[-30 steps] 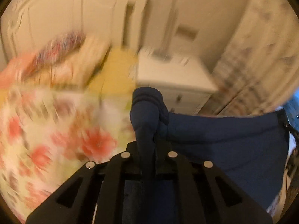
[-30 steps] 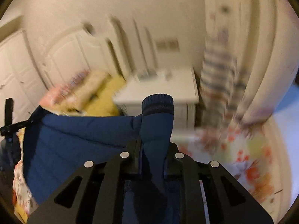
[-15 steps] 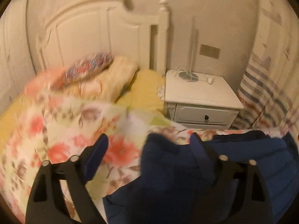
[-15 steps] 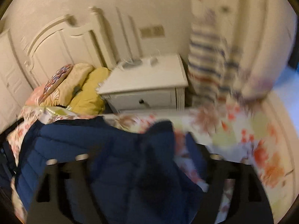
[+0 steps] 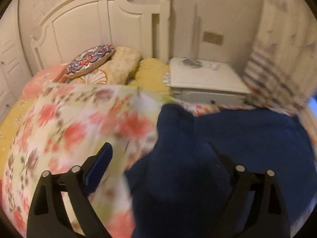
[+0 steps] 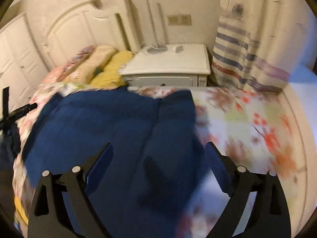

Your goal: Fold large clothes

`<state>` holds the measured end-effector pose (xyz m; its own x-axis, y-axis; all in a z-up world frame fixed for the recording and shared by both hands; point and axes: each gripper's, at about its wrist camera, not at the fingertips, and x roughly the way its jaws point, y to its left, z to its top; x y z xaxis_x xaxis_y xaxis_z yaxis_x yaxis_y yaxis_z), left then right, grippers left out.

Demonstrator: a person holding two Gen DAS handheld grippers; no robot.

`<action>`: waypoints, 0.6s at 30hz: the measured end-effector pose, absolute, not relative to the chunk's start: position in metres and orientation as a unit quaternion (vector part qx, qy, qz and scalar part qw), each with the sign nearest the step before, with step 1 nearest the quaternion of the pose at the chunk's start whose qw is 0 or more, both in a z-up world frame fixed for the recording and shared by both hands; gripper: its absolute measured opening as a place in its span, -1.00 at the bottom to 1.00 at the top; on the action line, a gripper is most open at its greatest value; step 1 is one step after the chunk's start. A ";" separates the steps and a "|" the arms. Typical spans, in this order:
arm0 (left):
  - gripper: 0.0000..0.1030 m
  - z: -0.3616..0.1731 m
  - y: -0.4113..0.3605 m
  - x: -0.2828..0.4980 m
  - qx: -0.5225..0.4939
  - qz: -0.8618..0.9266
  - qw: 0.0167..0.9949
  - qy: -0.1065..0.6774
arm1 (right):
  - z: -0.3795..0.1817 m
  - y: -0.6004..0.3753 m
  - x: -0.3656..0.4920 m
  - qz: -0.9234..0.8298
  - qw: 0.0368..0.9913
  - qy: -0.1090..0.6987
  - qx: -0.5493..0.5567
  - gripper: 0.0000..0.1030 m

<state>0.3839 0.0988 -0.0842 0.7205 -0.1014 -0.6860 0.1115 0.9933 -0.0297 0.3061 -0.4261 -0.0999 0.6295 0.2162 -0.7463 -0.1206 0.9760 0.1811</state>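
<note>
A dark blue quilted garment [image 5: 227, 144] lies spread on the floral bedspread [image 5: 75, 123]. It also shows in the right wrist view [image 6: 118, 130]. My left gripper [image 5: 158, 158] is open and empty, its jaws wide apart just above the garment's left part. My right gripper [image 6: 158, 156] is open and empty too, hovering above the garment's right part. The near edge of the garment is blurred under both grippers.
Pillows [image 5: 118, 67] and a round patterned cushion [image 5: 89, 59] lie against the white headboard [image 5: 89, 25]. A white nightstand [image 6: 168, 65] stands beside the bed. A striped curtain [image 6: 237, 53] hangs at the right. The other gripper [image 6: 11, 115] shows at the left edge.
Both grippers were shut on the garment's cuffs and held it up; both opened and let go. The garment has dropped flat onto the bedspread.
</note>
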 end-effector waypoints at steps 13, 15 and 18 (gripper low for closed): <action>0.96 -0.173 0.131 0.283 -0.093 -0.152 0.893 0.413 | -0.163 -0.395 0.188 0.161 0.886 0.427 0.086 0.76; 0.81 -0.177 0.125 0.290 -0.111 -0.151 0.890 0.417 | -0.162 -0.389 0.186 0.159 0.893 0.414 0.078 0.53; 0.14 -0.182 0.125 0.285 -0.180 -0.162 0.878 0.414 | -0.162 -0.385 0.175 0.149 0.906 0.393 0.051 0.17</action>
<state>0.2853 0.1248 -0.1823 0.6051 -0.4339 -0.6675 0.1363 0.8825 -0.4500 0.1754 -0.3847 -0.1622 0.6458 0.3110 -0.6973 -0.2300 0.9501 0.2107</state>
